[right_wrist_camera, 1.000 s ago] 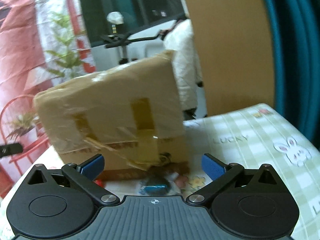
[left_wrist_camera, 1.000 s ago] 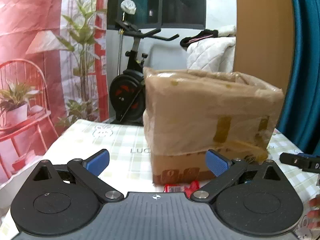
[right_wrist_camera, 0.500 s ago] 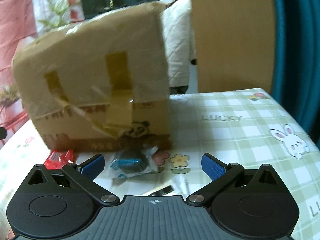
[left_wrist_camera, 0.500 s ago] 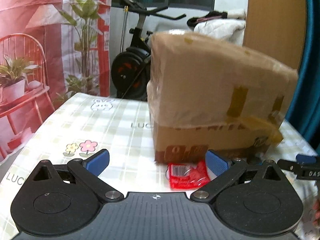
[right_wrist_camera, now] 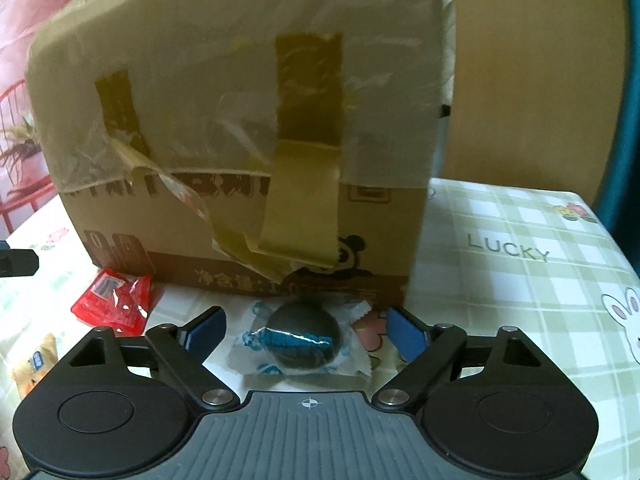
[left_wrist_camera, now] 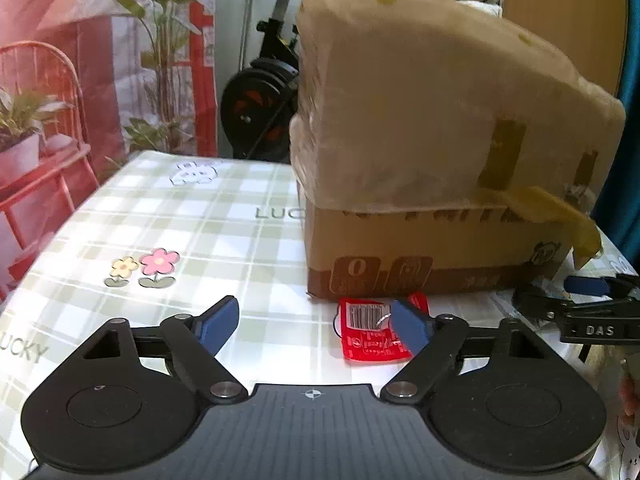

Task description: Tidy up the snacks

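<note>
Left gripper closing beside red packet, right gripper closing around unpinched dark cookie — orange packet right-view only

From my cameras I see a table covered with a checked tablecloth in pale green and white. It is printed with small flowers, the word LUCKY, and a white rabbit near the right edge. Behind the table, on the left, hangs a red backdrop that shows a red chair and green plants. Next to it stands a black exercise bike, partly hidden. On the right I see a plain brown wooden panel and, beside it, a blue curtain.
</note>
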Motion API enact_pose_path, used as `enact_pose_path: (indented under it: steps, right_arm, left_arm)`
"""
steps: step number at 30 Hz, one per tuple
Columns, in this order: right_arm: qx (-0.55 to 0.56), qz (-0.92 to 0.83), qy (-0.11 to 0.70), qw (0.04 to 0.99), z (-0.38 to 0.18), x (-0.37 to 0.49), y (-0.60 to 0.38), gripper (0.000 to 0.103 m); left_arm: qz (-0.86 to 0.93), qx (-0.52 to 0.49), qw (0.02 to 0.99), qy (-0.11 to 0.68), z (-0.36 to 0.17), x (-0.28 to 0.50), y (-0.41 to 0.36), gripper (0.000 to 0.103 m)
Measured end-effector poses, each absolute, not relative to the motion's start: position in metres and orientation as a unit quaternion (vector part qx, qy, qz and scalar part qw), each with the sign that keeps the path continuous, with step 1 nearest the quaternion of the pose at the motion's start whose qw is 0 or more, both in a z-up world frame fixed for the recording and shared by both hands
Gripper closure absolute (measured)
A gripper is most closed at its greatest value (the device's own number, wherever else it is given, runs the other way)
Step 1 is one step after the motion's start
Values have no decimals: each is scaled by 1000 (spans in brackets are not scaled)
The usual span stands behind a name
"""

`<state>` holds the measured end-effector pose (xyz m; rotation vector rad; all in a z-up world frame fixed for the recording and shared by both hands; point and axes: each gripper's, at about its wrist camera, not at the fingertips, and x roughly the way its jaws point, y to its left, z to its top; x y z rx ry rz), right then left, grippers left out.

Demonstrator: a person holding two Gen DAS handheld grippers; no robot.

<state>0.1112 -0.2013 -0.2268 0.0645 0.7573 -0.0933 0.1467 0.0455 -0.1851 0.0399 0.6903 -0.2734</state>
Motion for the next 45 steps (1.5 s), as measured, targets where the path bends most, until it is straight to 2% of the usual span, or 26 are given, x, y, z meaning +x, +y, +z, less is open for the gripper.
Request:
enact_pose_path:
  steps: [7, 11, 13, 19, 27, 39, 42, 44, 45]
  right_arm:
    - [39, -50, 403, 913, -239, 132, -202, 29]
    - [55, -39, 400, 914, -239, 128, -203, 42]
    - [64, -34, 396, 915, -238, 124, -206, 45]
    - [82, -25, 391, 916, -238, 110, -209, 46]
    - [86, -22, 388, 917, -235, 107, -213, 46]
    - [89, -22, 386, 918, -236, 105, -211, 46]
    - [90, -20, 385, 918, -236, 104, -211, 46]
    - [91, -19, 385, 918, -236, 103, -210, 46]
    - [91, -18, 385, 918, -236, 102, -210, 46]
  left_arm:
    - [-167, -1, 913, 372, -197, 161, 37, 20]
    - [-187, 9, 904, 384, -204, 168, 23, 20]
    - [-189, 12, 901, 391, -208, 172, 16, 19]
    - [-177, 6, 886, 428, -222, 189, 2, 18]
    - [-161, 49, 889, 426, -227, 191, -18, 9]
    - [-145, 77, 888, 430, -233, 196, -38, 3]
    - [-146, 77, 889, 428, -233, 196, -37, 7]
    - [-148, 75, 892, 420, -232, 191, -34, 17]
    - [-150, 75, 894, 415, -230, 188, -32, 27]
